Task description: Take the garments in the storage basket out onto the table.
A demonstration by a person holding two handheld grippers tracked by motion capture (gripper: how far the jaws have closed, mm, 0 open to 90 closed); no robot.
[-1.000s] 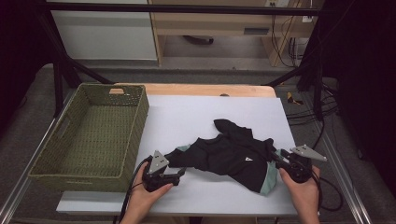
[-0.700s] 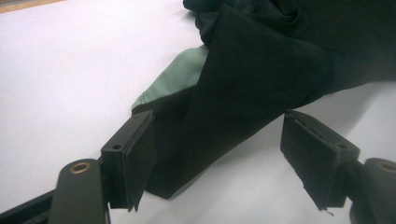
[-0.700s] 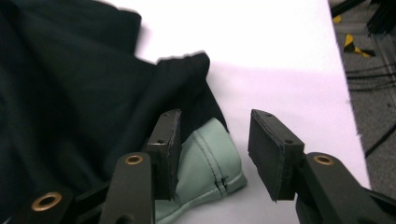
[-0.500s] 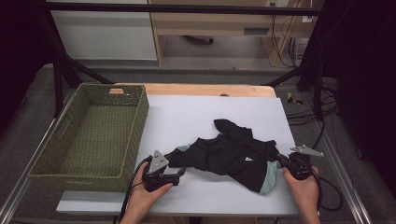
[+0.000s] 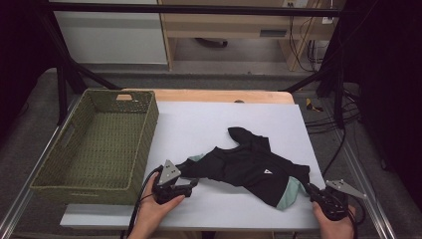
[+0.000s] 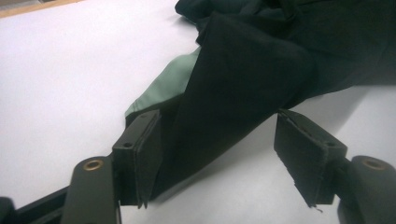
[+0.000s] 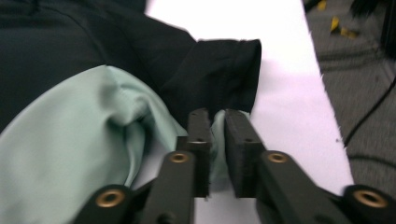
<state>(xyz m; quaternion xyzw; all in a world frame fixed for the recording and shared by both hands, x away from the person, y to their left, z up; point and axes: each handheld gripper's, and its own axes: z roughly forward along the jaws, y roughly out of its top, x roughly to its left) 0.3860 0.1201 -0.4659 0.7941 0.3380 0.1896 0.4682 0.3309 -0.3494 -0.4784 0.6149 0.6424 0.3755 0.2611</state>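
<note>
A black garment (image 5: 249, 169) with a mint green lining (image 5: 293, 191) lies crumpled on the white table sheet (image 5: 209, 124). My left gripper (image 5: 193, 183) is at its left end. In the left gripper view a fold of the black garment (image 6: 243, 70) lies between the jaws of my left gripper (image 6: 219, 121). They stand wide and have just been closing; one pad (image 6: 144, 154) touches cloth, the other stands apart. My right gripper (image 5: 311, 190) is at the garment's right end. Its jaws (image 7: 217, 114) are nearly together, opening slightly, with mint lining (image 7: 70, 140) pinched between them.
A green woven basket (image 5: 144, 129) stands on the left of the table, close to my left hand. The table's right edge (image 7: 327, 93) runs beside my right gripper, with grey floor and cables (image 5: 323, 119) beyond it.
My right gripper has moved toward the table's near right corner, and its jaws have narrowed on the mint cloth. The left gripper has stayed in place at the garment's left end.
</note>
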